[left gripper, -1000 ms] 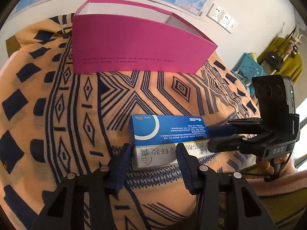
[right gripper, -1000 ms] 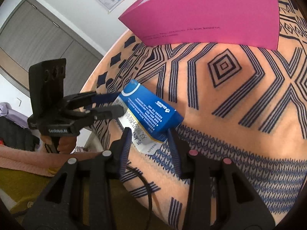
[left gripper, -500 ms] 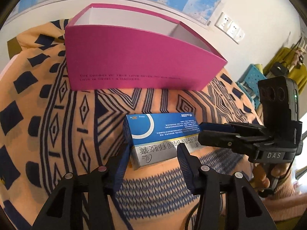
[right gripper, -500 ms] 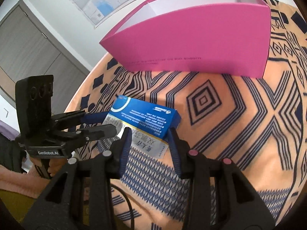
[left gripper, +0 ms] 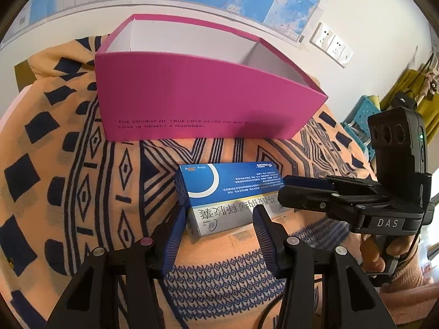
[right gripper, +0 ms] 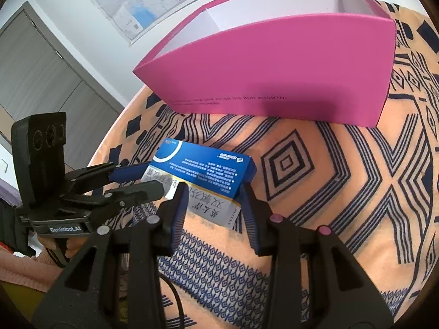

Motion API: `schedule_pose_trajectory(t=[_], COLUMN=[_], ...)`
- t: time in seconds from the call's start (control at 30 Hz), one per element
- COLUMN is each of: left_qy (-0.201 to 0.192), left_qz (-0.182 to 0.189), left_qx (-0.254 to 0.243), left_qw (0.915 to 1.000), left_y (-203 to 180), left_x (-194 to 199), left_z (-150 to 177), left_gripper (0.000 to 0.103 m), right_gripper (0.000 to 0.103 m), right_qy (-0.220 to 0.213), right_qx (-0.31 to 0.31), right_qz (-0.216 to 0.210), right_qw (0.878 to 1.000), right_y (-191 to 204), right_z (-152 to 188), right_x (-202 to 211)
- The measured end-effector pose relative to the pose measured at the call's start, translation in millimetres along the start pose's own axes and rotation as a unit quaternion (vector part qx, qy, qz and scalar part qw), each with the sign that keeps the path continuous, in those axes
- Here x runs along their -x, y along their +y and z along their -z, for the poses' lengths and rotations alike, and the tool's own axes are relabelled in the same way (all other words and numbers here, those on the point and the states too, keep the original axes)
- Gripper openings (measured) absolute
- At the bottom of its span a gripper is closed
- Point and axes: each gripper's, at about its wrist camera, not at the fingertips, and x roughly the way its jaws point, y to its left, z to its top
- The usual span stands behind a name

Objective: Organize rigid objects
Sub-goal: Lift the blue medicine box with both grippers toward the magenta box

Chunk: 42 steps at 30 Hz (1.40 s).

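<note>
Here both the left gripper (left gripper: 218,220) and right gripper (right gripper: 212,198) clamp opposite ends of two stacked boxes, blue box (left gripper: 233,183) atop white box (left gripper: 219,216), above the patterned cloth (left gripper: 82,178), near the pink box (left gripper: 205,96).

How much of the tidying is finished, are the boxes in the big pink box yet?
Not yet. Nothing shows inside the pink box, though its floor is hidden. In hand: the blue box lies stacked on the white box, and both are lifted off the cloth, gripped at one end by the left gripper and at the other by the right gripper. Left to do: carry them over the pink wall and set them inside.
</note>
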Motion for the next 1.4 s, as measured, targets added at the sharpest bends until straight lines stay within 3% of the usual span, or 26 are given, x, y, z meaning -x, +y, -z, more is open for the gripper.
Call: schedule_pose_trajectory(t=[1.4], left_qy=[-0.07], left_qz=[-0.011], left_qx=[-0.027], left_qw=[0.9971], left_y=[-10.1], left_x=[40.1], left_z=[-39.0], left_gripper=[0.05], right_gripper=[0.042], right_qy=[-0.057], right_qx=[0.05], right_qz=[0.002], right_qw=[0.997], right_y=[29.5], right_z=[-42.5], right_x=[27.1])
